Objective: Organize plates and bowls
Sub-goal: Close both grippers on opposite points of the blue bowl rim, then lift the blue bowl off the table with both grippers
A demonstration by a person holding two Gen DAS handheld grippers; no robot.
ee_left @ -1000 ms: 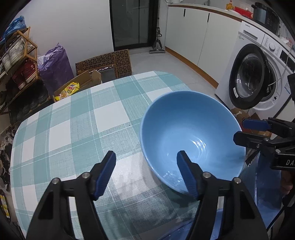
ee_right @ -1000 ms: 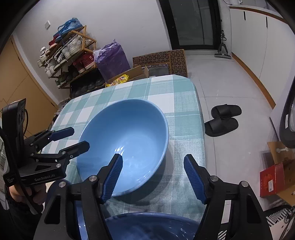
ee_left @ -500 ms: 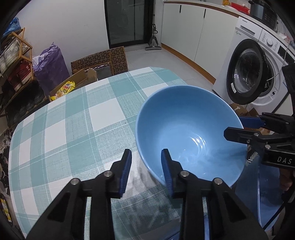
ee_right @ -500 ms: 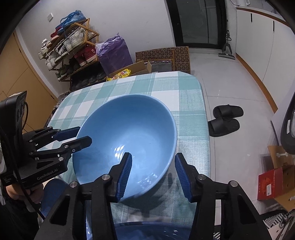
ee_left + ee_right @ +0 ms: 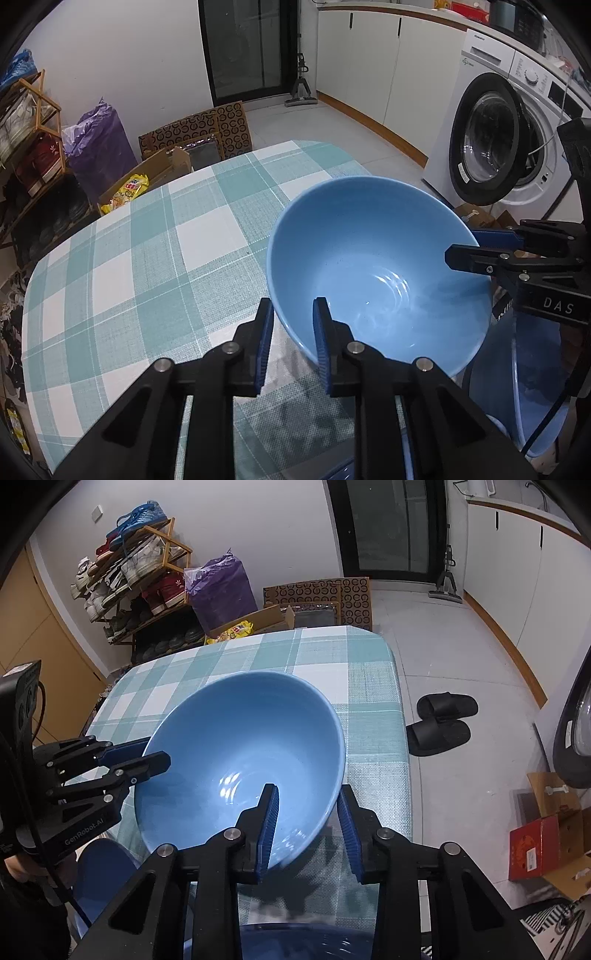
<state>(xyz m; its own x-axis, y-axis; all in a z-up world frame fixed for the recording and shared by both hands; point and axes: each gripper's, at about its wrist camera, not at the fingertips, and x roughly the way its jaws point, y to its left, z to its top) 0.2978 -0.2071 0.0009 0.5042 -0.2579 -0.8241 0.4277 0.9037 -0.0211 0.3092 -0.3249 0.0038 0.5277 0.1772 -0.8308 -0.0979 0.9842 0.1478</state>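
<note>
A large light-blue bowl [image 5: 376,266] is held tilted above the checked tablecloth [image 5: 147,258]. My left gripper [image 5: 293,325] is shut on the bowl's near rim, one finger inside and one outside. My right gripper [image 5: 308,812] is shut on the opposite rim of the same bowl [image 5: 243,753]. Each gripper shows in the other's view: the right one in the left wrist view [image 5: 476,247], the left one in the right wrist view [image 5: 147,753]. A darker blue dish [image 5: 295,941] lies below the right gripper, mostly hidden.
A washing machine [image 5: 517,147] stands to the right with its door open. Boxes and a purple bag [image 5: 99,147] stand beyond the table's far edge. Black slippers [image 5: 443,723] lie on the floor. A shoe rack [image 5: 136,576] stands by the wall.
Both grippers closed from wide open onto the bowl's rim. The bowl has lifted off the table and tilted.
</note>
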